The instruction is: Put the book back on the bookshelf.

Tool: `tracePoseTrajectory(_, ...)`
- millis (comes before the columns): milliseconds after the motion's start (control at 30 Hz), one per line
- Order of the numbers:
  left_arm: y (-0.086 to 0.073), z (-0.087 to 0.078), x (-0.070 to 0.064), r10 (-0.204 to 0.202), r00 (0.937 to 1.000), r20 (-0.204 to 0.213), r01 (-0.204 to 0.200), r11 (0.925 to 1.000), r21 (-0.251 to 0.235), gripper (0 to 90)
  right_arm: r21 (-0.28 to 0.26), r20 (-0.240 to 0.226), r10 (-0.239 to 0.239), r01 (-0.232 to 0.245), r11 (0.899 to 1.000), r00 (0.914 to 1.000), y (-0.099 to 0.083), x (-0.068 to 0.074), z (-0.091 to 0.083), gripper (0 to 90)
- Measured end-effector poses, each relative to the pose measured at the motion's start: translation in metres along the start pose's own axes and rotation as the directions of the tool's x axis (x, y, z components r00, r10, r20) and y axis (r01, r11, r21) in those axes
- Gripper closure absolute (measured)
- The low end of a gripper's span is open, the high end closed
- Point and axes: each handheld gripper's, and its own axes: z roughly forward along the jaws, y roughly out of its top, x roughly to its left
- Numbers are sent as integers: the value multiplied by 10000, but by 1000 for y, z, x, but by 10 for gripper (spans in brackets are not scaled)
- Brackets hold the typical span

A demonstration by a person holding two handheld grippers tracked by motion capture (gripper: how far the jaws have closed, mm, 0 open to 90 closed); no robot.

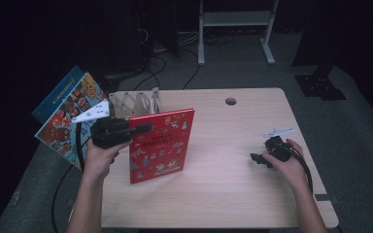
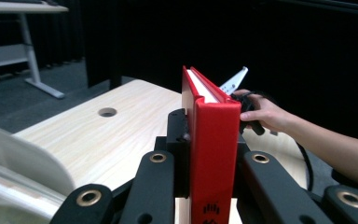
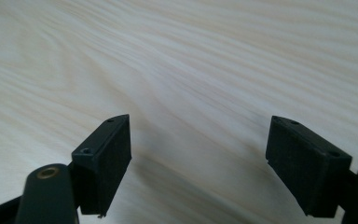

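A pale wooden surface [image 1: 223, 194] stands in a dark room with cables on the floor behind. Nearest, the right gripper [image 1: 258, 158] rests spread wide over bare wood, grasping nothing. Farther left, the left gripper [image 1: 143, 129] is clamped on the spine edge of a red book [image 1: 161, 144] standing upright, with a folding rack [image 1: 131, 103] and picture books [image 1: 70, 114] behind it.

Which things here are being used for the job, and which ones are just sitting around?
In use:
- red book, standing upright on the table
- left gripper, jaws shut on the book's spine
- wooden rack behind the book, probably

Just sitting around:
- right gripper, jaws open, low over bare table
- two picture books leaning at the table's left edge
- white desk frame on the floor beyond
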Motion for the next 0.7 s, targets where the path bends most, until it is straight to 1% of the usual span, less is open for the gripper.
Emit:
tracePoseTrajectory(67,-2,-8,2,-86,9998,-204,83,9998,-173,796,-51,299,121,-120,9999,9995,-3,-3,2,211)
tracePoseTrajectory(133,-5,-15,3,-151,9993,-355,139,9993,-353,796,-183,371,225,-218,9996,9991,-4,-5,3,206)
tracePoseTrajectory(167,-6,-19,4,-186,9989,-426,168,9990,-425,796,-286,516,165,-151,9995,9985,-5,-5,4,168)
tracePoseTrajectory(200,-7,-23,5,-242,9986,-467,217,9984,-520,796,-286,516,165,-151,9995,9985,-5,-5,4,168)
tracePoseTrajectory(233,-9,-28,6,-308,9982,-514,277,9977,-612,796,-372,562,78,-57,9993,9984,-6,-5,5,149)
tracePoseTrajectory(267,-9,-30,7,-352,9979,-536,317,9974,-654,796,-522,562,87,-57,9986,9984,-8,-5,6,139)
tracePoseTrajectory(300,-9,-38,8,-424,9971,-634,377,9966,-735,796,-682,636,190,-147,9976,9978,-9,-5,7,121)
tracePoseTrajectory(333,-9,-38,8,-424,9971,-634,377,9966,-735,796,-682,636,190,-147,9976,9978,-9,-5,7,121)
tracePoseTrajectory(367,-9,-43,9,-419,9965,-717,361,9961,-803,796,-718,662,235,-188,9972,9975,-9,-5,8,108)
tracePoseTrajectory(400,-10,-47,9,-438,9960,-776,371,9956,-859,796,-901,707,298,-234,9957,9970,-11,-5,9,90)
tracePoseTrajectory(433,-10,-50,9,-447,9955,-838,369,9951,-920,796,-1413,696,307,-206,9898,9971,-15,-6,11,90)
tracePoseTrajectory(500,-11,-57,10,-457,9947,-922,361,9940,-1030,796,-1415,686,309,-209,9897,9972,-15,-7,11,90)
tracePoseTrajectory(600,-13,-67,11,-577,9928,-1046,453,9920,-1175,796,-1412,689,299,-199,9898,9972,-15,-7,11,90)
tracePoseTrajectory(700,-15,-76,12,-620,9900,-1270,455,9906,-1289,796,-1413,689,302,-202,9898,9972,-15,-7,11,90)
